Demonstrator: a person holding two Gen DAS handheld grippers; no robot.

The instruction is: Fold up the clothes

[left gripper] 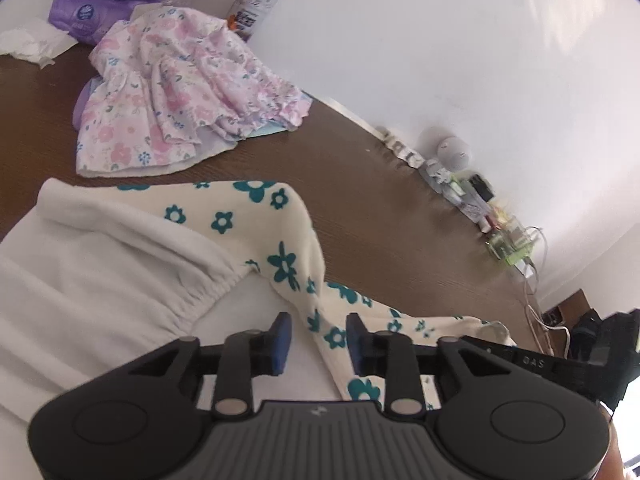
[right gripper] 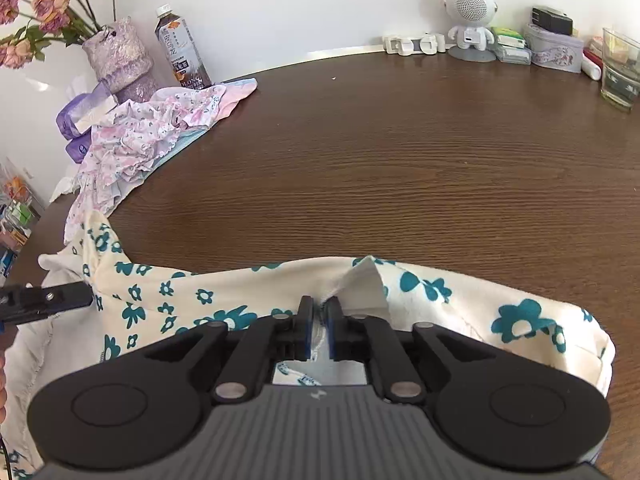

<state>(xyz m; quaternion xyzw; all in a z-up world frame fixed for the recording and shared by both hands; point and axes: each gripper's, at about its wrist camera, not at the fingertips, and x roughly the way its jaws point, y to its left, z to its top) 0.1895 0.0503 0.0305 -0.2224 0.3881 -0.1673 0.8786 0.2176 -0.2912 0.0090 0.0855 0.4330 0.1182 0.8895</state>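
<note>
We find the left gripper with its jaws standing wide apart, the blue pads on either side of a twisted strand of the cream garment with teal flowers; the strand runs up through the gap, and we cannot tell whether either pad touches it. The right gripper has its jaws drawn narrow, pinching a fold of the same garment's edge between the pads, where the white inner face of the cloth turns outward. The garment lies across the near side of the brown wooden table, stretched between the two grippers, with part of it bunched to the left beside a white gathered cloth. In the right wrist view, the left gripper's black body enters from the left edge, against the garment. A second, pink floral garment lies crumpled farther back on the table, near purple tissue packs and a drink bottle, well apart from both grippers.
</note>
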